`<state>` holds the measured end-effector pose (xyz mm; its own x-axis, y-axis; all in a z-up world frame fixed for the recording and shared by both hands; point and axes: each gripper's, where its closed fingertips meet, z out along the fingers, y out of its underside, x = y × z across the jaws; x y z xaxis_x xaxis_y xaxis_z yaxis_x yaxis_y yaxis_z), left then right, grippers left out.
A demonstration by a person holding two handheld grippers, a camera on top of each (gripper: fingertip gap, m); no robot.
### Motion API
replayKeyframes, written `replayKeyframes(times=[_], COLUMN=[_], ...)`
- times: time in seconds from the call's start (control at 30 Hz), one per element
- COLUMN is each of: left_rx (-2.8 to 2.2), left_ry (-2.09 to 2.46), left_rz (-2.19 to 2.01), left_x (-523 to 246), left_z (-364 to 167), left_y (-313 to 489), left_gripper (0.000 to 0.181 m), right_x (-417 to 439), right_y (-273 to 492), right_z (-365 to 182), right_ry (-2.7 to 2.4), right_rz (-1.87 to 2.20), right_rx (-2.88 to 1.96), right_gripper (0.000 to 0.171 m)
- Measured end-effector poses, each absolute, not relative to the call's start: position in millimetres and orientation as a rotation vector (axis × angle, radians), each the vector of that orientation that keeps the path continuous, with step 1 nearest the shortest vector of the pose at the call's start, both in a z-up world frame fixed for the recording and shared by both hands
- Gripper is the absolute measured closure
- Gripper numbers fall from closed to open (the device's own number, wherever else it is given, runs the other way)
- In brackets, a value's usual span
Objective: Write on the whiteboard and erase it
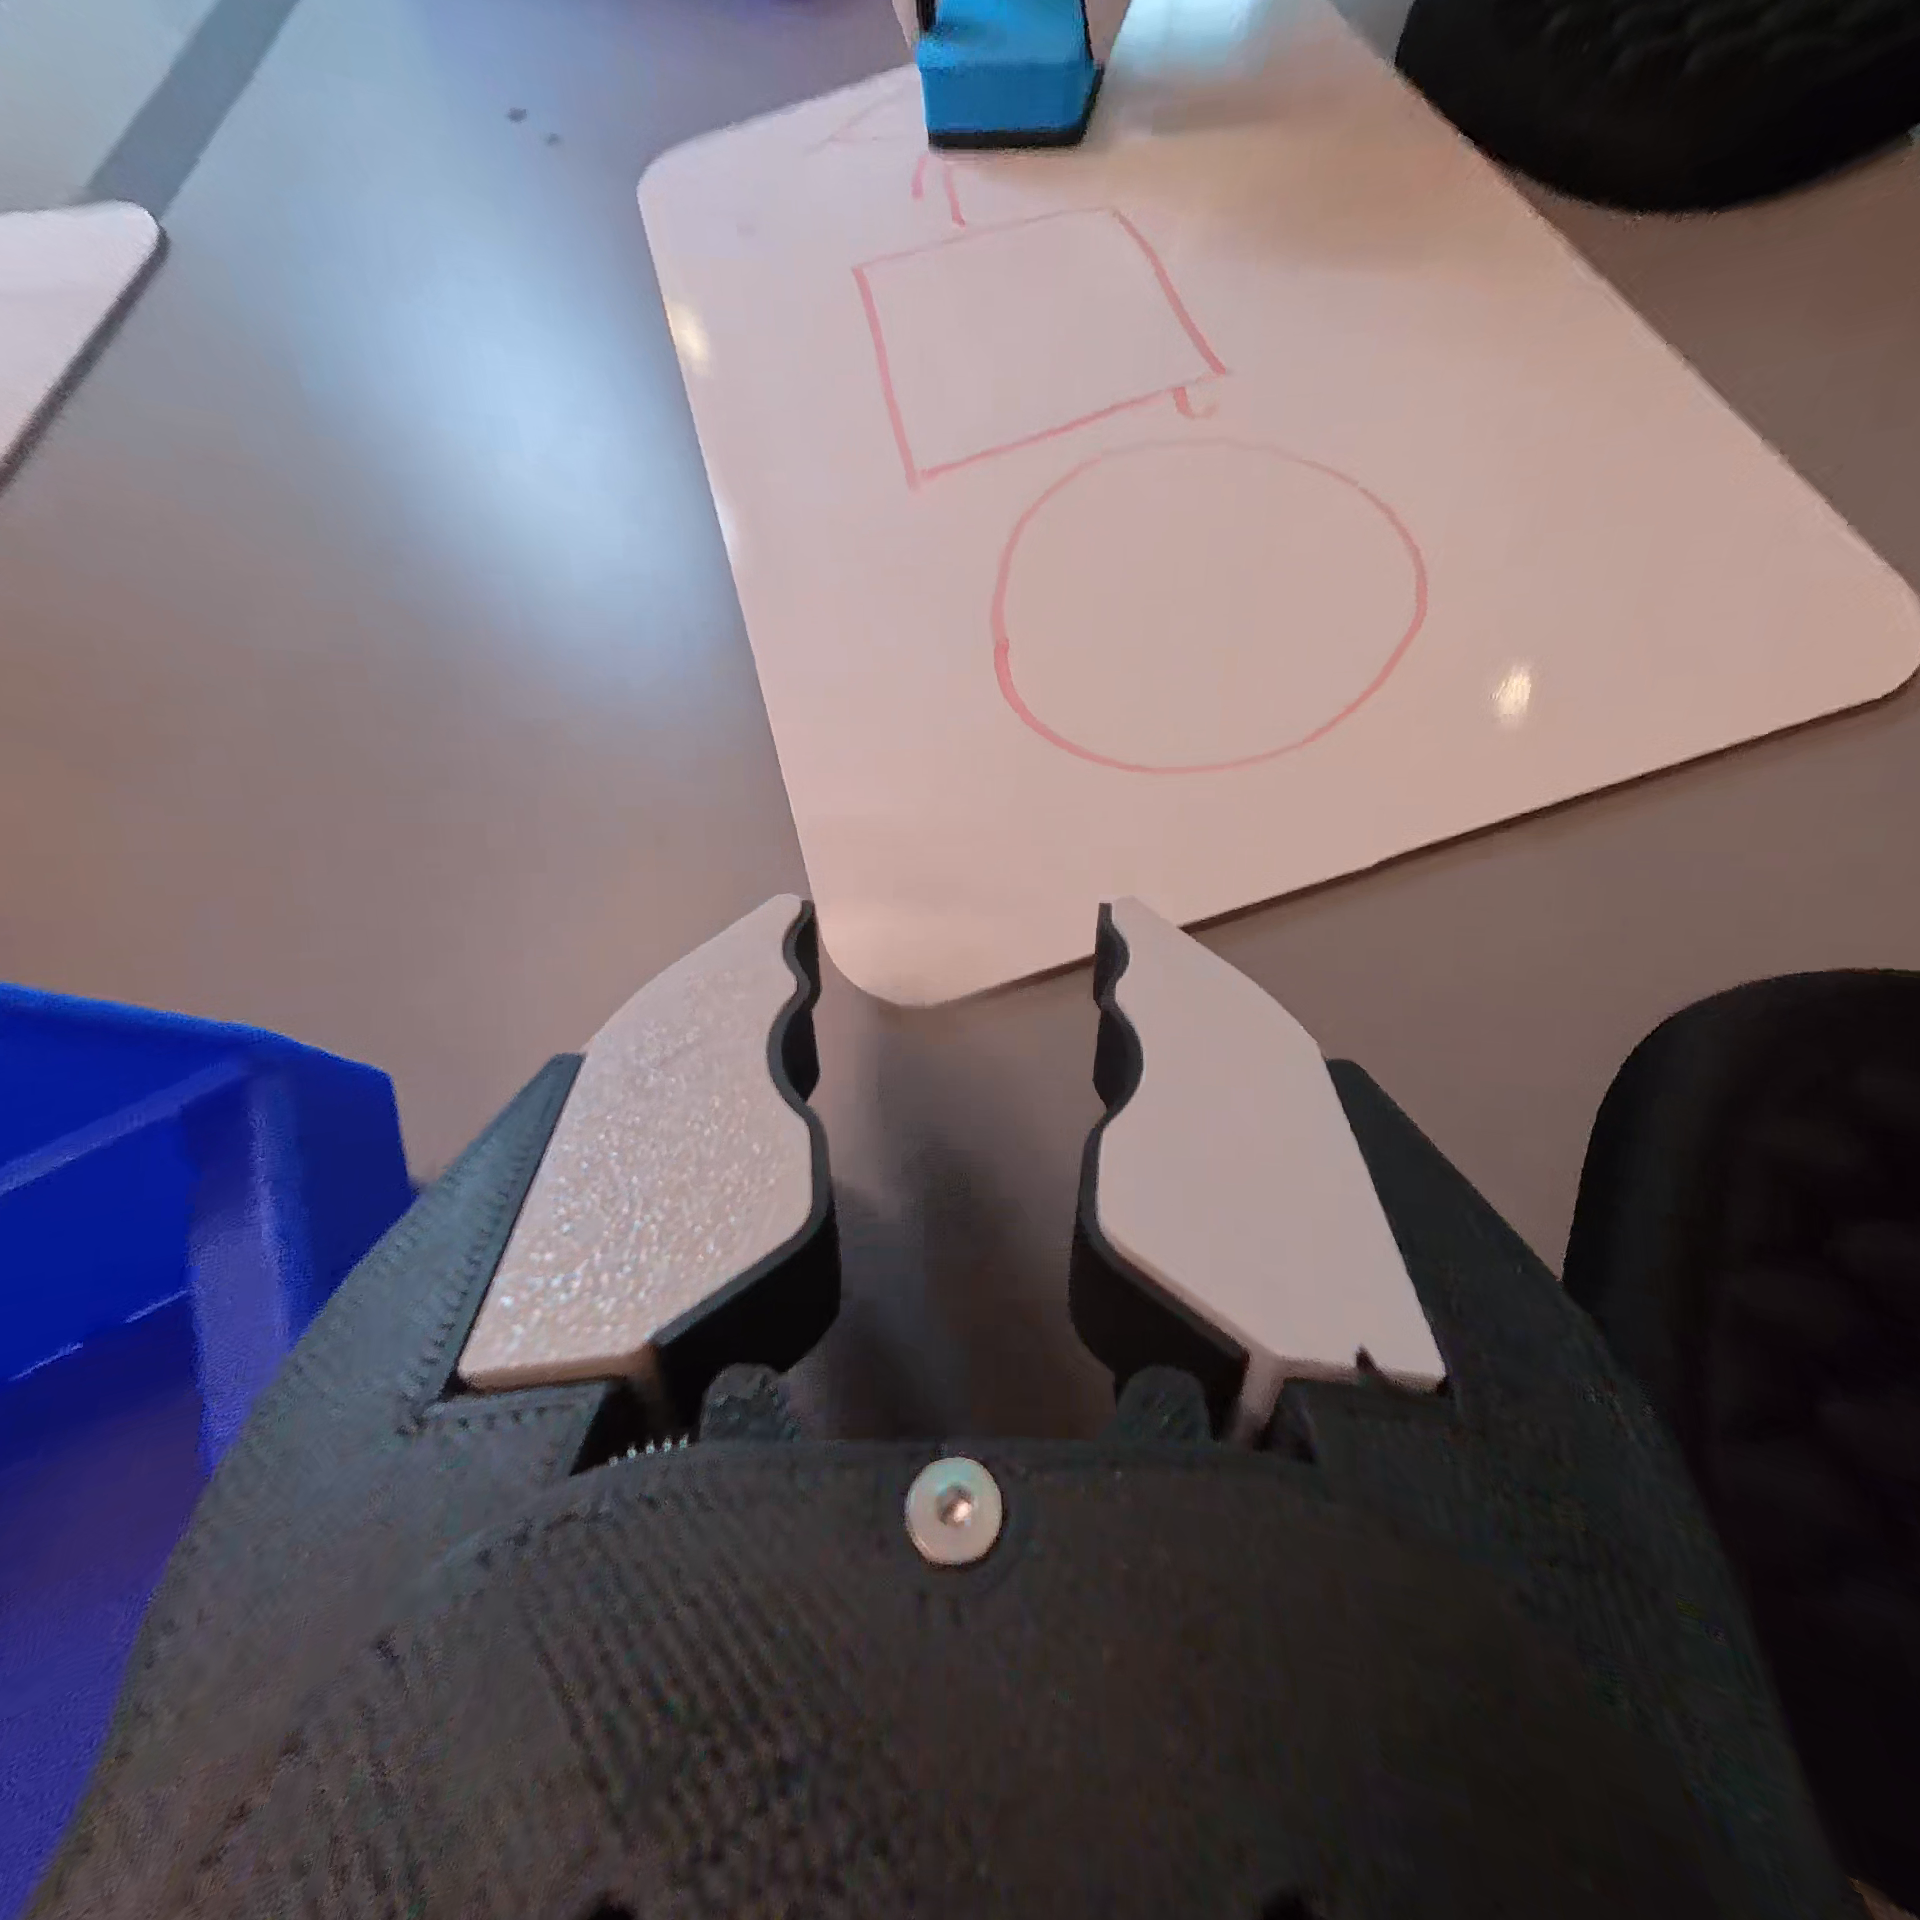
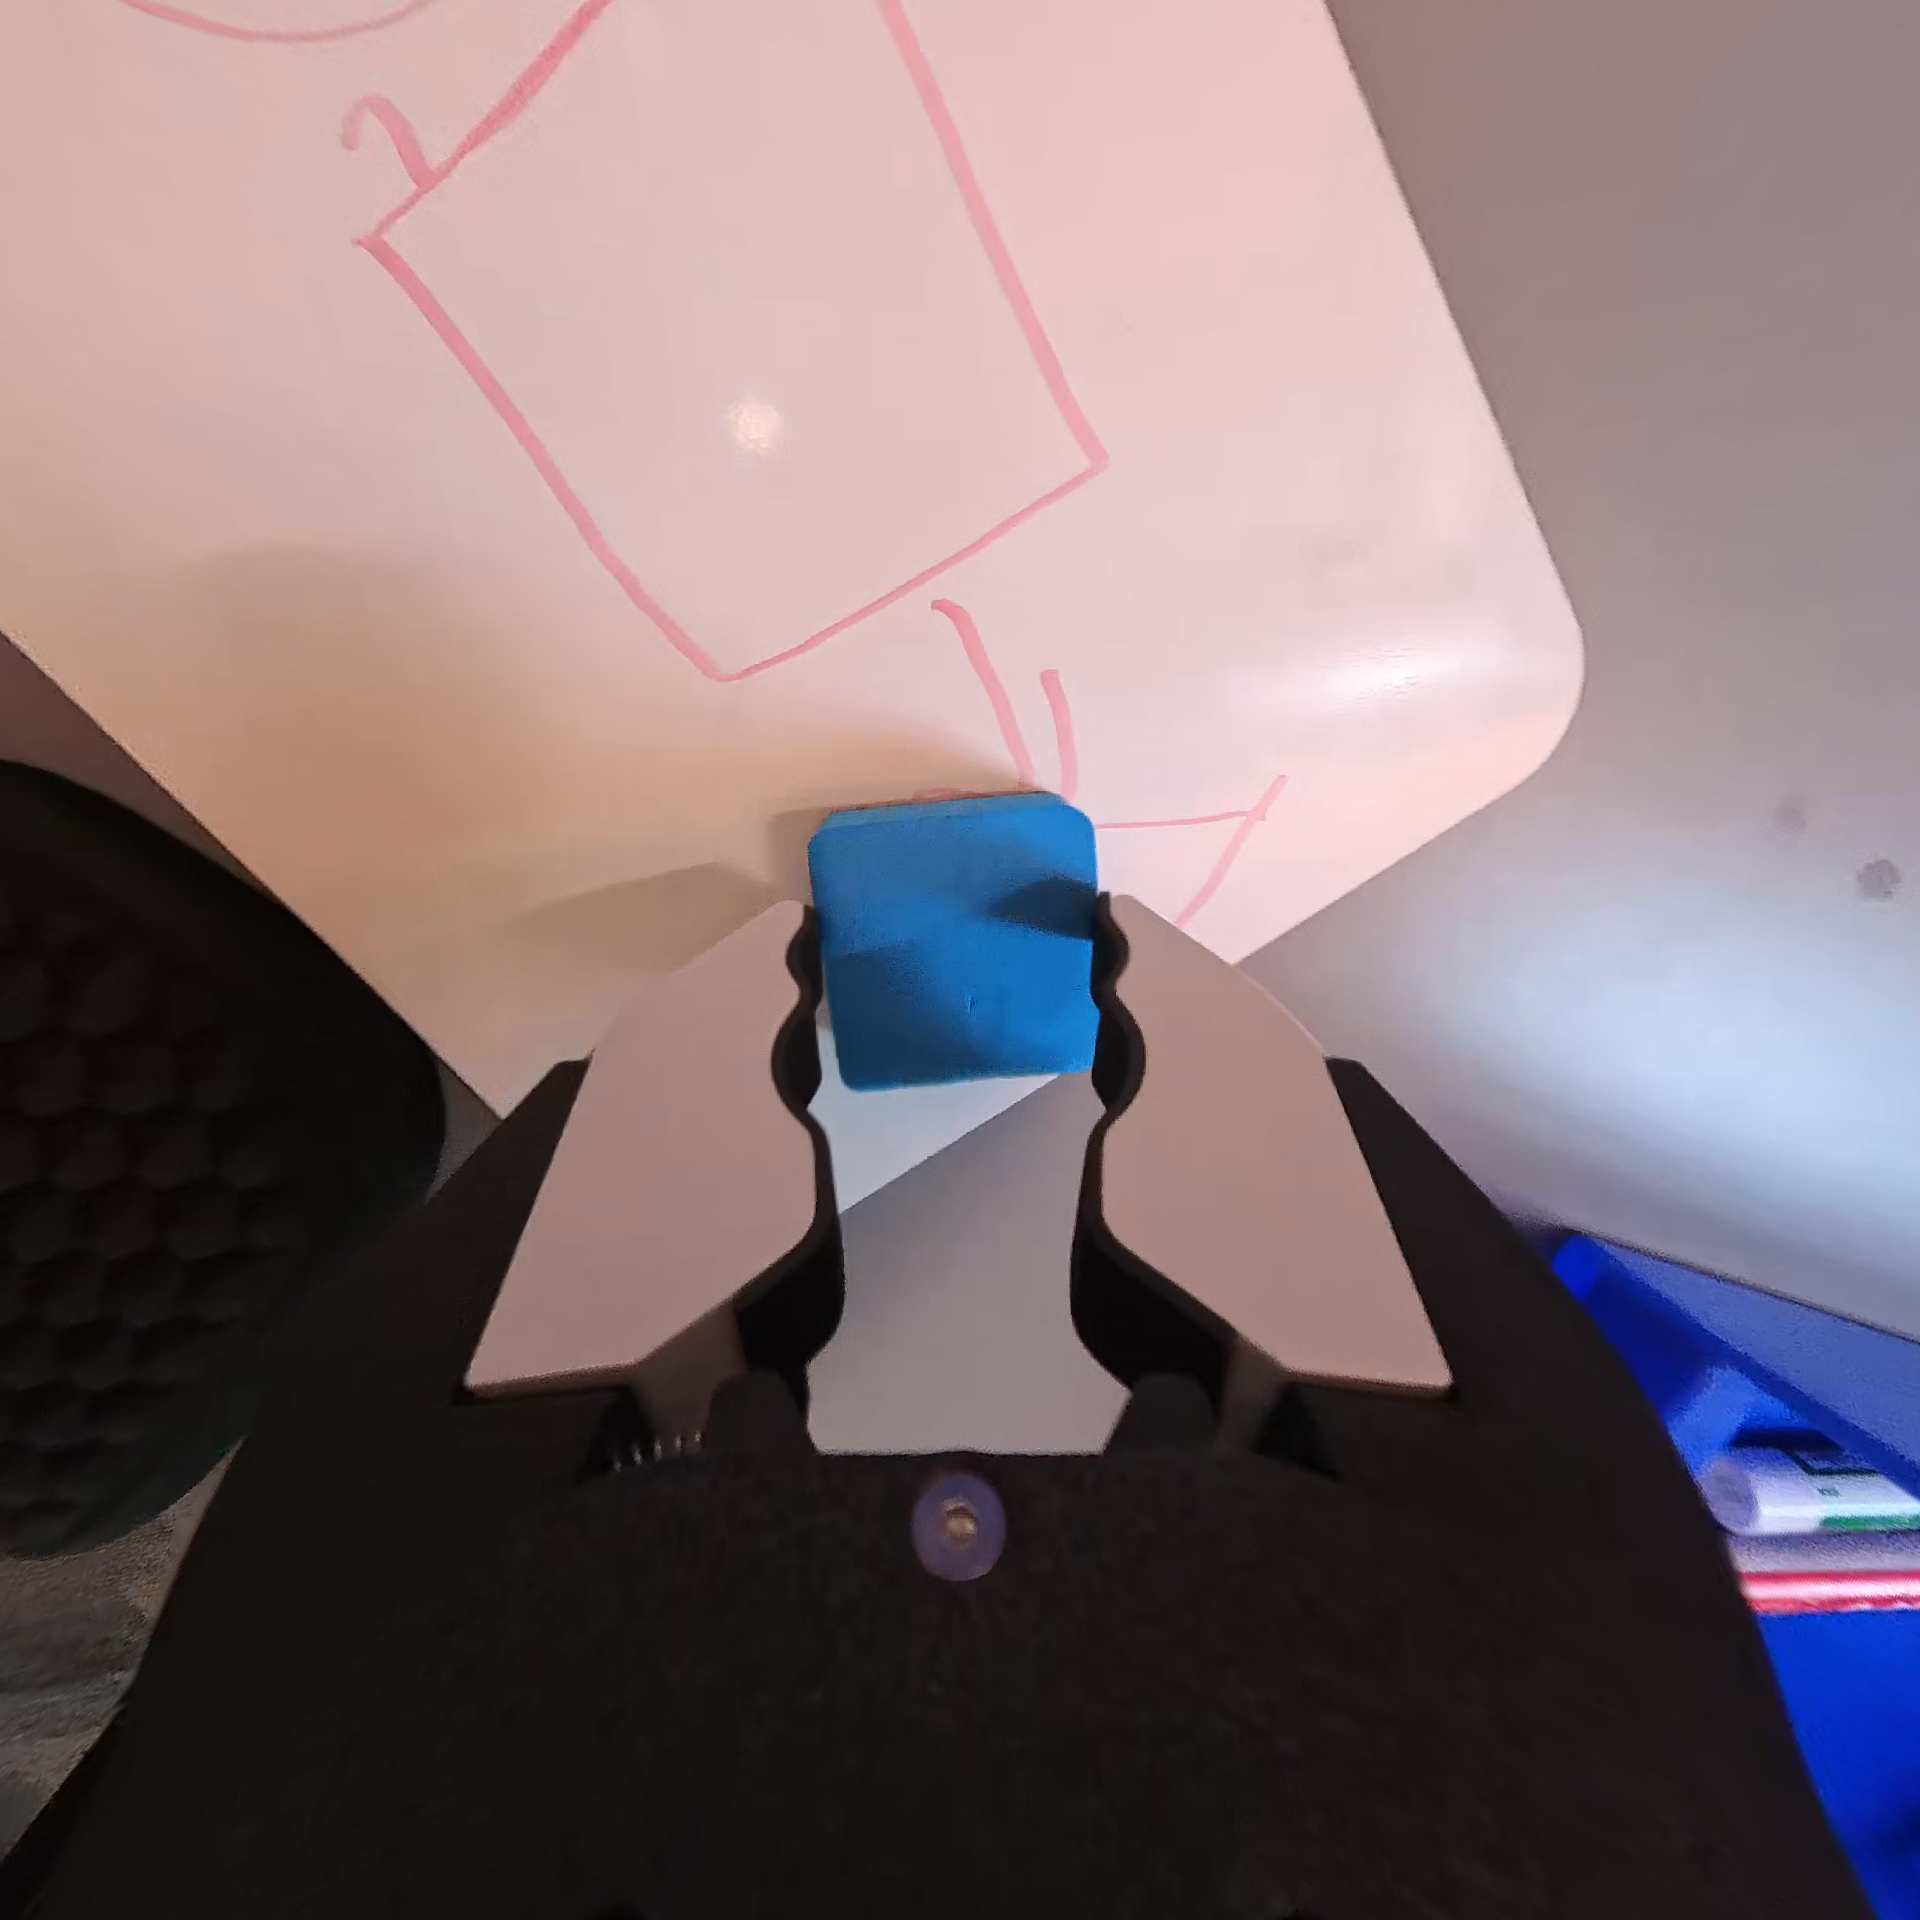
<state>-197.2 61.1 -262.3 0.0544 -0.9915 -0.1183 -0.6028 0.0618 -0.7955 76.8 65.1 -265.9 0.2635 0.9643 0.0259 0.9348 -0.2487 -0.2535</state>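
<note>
- The whiteboard [image 1: 1195, 499] lies flat on the grey tabletop [image 1: 416, 520], so it can be rubbed from above.
- Pink drawings are on it: a square [image 1: 1039, 343], a circle [image 1: 1210, 608] nearer the left gripper, and some loose lines [image 2: 1049, 727] at the end where the eraser is.
- The right gripper [image 2: 956, 977] has its fingers [image 2: 675, 1143] pinching the blue eraser [image 2: 956, 945] from both sides.
- The eraser sits down on the board by the loose lines (its dark bottom looks like it touches the board), so I think the wiping is just starting there.
- The square and circle are whole, so most of the cleaning is not done yet.
- The left gripper [image 1: 956, 997] holds nothing, and its fingers [image 1: 665, 1164] are spread apart.
- It waits by the near corner of the board, maybe to stay out of the way.
- A blue bin [image 1: 156, 1195] stands beside the left gripper on the tabletop.
</note>
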Motion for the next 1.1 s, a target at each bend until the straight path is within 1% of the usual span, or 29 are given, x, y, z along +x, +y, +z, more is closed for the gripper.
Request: replayKeyframes(times=[0.07, 0.1, 0.2, 0.33, 0.43, 0.5, 0.57, 0.63, 0.7, 0.73, 0.8, 0.83, 0.9, 0.97, 1.0, 1.07, 1.1], left_rx=[-1.657, -1.651, -1.662, -1.677, -1.693, -1.707, -1.725, -1.732, -1.739, -1.741, -1.745, -1.75, -1.761, -1.765, -1.765, -1.763, -1.761], left_ry=[1.686, 1.695, 1.713, 1.728, 1.729, 1.729, 1.722, 1.721, 1.731, 1.736, 1.737, 1.736, 1.73, 1.727, 1.729, 1.733, 1.733], left_rz=[-0.668, -0.686, -0.696, -0.714, -0.717, -0.718, -0.715, -0.71, -0.7, -0.696, -0.692, -0.688, -0.681, -0.679, -0.678, -0.678, -0.679], left_x=[-199, -198, -198, -198, -197, -194, -195, -195, -195, -195, -194, -194, -195, -195, -194, -194, -194], left_z=[-275, -276, -277, -278, -279, -280, -280, -280, -280, -280, -280, -280, -280, -280, -280, -280, -280], left_y=[58, 55, 52, 48, 45, 44, 44, 44, 42, 41, 40, 40, 40, 40, 40, 40, 40], left_gripper=[0.127, 0.131, 0.129, 0.121, 0.114, 0.113, 0.113, 0.114, 0.117, 0.119, 0.119, 0.119, 0.118, 0.119, 0.119, 0.119, 0.12], right_x=[74, 72, 71, 80, 69, 49, 30, 38, 67, 75, 72, 64, 43, 42, 50, 69, 71], right_y=[64, 62, 64, 103, 120, 106, 72, 53, 73, 89, 116, 119, 91, 60, 64, 102, 122], right_z=[-268, -268, -268, -268, -268, -268, -267, -267, -268, -268, -268, -268, -268, -268, -268, -268, -268], right_ry=[-1.758, -1.753, -1.76, -1.612, -1.487, -1.561, -1.7, -1.794, -1.706, -1.6, -1.439, -1.444, -1.581, -1.703, -1.707, -1.526, -1.428], right_rz=[0.232, 0.257, 0.253, 0.24, 0.305, 0.352, 0.412, 0.348, 0.229, 0.239, 0.306, 0.309, 0.38, 0.383, 0.334, 0.272, 0.303], right_rx=[-2.308, -2.317, -2.328, -2.385, -2.399, -2.347, -2.29, -2.277, -2.359, -2.409, -2.437, -2.415, -2.365, -2.338, -2.34, -2.43, -2.456], right_gripper=[0.121, 0.121, 0.121, 0.121, 0.121, 0.121, 0.121, 0.121, 0.121, 0.121, 0.122, 0.122, 0.122, 0.122, 0.122, 0.122, 0.122])
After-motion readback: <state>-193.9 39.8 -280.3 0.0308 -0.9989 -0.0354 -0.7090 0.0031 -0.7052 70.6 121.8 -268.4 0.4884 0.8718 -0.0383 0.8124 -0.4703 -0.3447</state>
